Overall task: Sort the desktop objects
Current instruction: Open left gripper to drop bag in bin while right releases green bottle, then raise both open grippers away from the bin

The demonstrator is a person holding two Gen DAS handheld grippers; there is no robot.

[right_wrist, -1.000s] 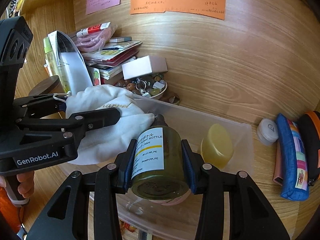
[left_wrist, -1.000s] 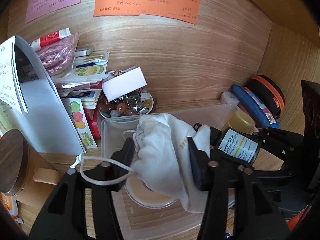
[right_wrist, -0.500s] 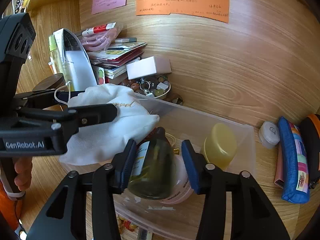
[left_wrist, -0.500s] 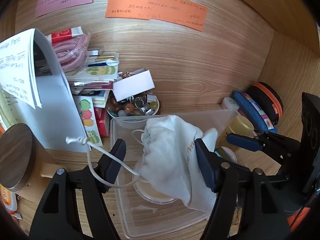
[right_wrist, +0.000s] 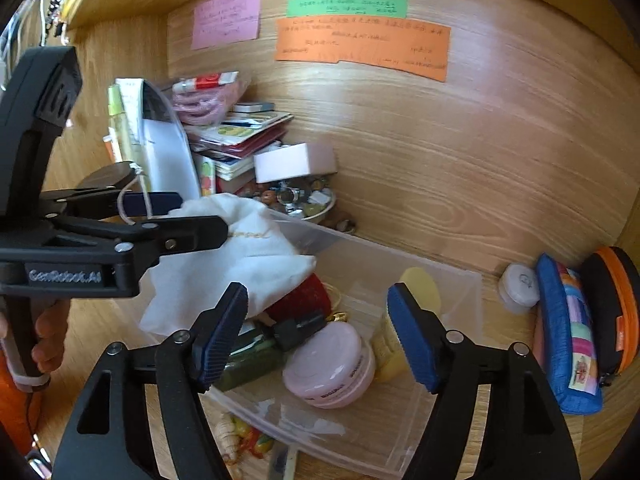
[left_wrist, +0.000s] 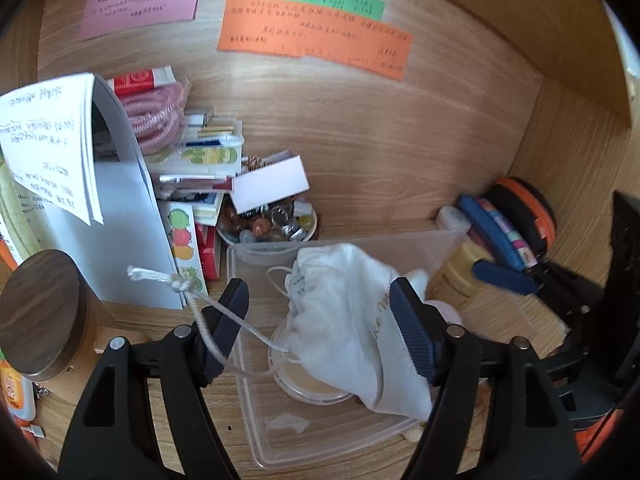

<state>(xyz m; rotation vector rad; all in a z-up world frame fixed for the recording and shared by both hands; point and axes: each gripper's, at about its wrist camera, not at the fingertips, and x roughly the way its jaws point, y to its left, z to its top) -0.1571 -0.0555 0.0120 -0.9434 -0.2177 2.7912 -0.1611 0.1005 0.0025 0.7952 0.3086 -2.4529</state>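
Note:
A clear plastic bin sits on the wooden desk. A white drawstring pouch lies over its near-left part, between the open jaws of my left gripper, which shows from the side in the right wrist view; the right pad touches the cloth. My right gripper is open and empty above the bin. Below it a green pump bottle lies on its side in the bin, next to a pink jar and a yellow jar.
A bowl of beads with a white box on it stands behind the bin. Stacked books and papers stand left. A blue pencil case, an orange-black case and a small white jar lie right. A wooden lid is near left.
My right gripper opened and let go of the green bottle, which now lies in the bin. My left gripper opened around the white pouch and drew back a little.

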